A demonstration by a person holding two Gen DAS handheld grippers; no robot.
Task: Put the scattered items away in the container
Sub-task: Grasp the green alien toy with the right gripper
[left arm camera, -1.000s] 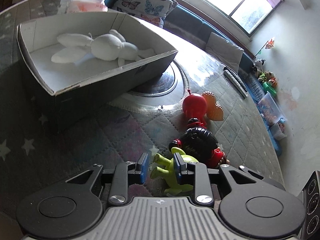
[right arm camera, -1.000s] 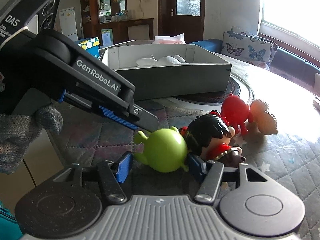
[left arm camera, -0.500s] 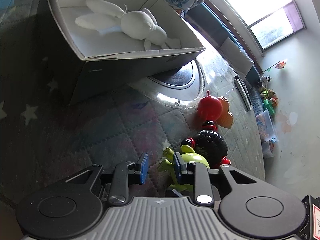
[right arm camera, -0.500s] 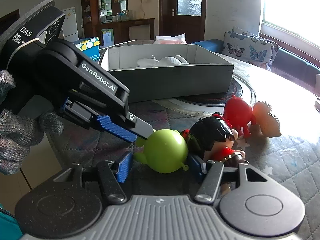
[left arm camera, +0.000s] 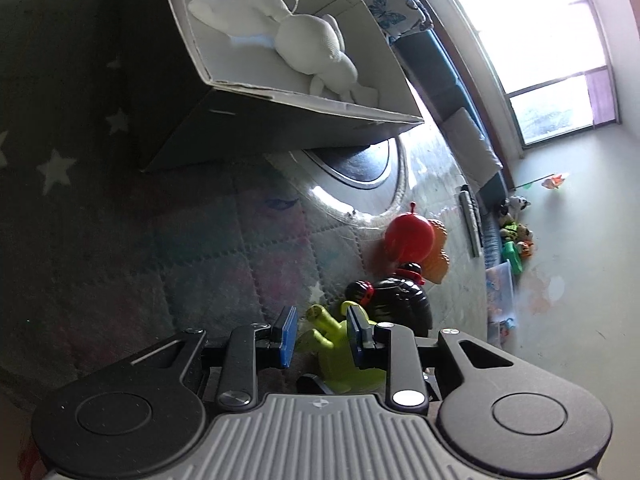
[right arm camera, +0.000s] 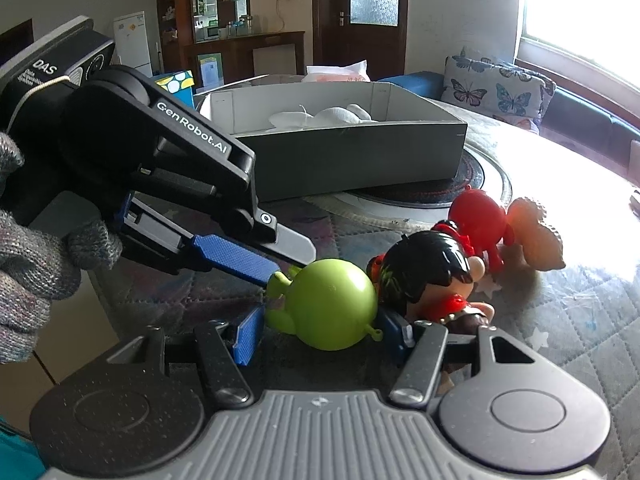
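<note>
The right gripper (right arm camera: pixel 320 330) holds the green round toy (right arm camera: pixel 330 304): its blue pads sit against the toy's two sides at a middling width, and the toy lies on the quilted mat (right arm camera: pixel 560 320) of the worktop. The left gripper (left arm camera: pixel 322 336) comes in from ten o'clock in the right wrist view, gripped by a hand in a grey knit glove (right arm camera: pixel 28 256). Its jaws stand at a narrow gap around the toy's small green limbs (left arm camera: pixel 320 322); whether the pads press on them I cannot tell.

Touching the green toy at its three o'clock side is a doll with glossy black hair (right arm camera: pixel 424 268) and red clothes, lying on the mat. Just beyond it, toward one o'clock, stands a red figure (right arm camera: pixel 476 216), with an orange toy (right arm camera: pixel 536 236) beside it at three o'clock.

The container is a grey cardboard box (right arm camera: pixel 360 160) with a white inside, at twelve o'clock from the toys and well apart from them, resting partly on a round glass turntable (right arm camera: pixel 472 188). Inside it lies a white plush rabbit (left arm camera: pixel 296 36), stretched along the floor of the box.

At one o'clock beyond the worktop a butterfly-print cushion (right arm camera: pixel 496 88) leans on a dark sofa under a bright window.
</note>
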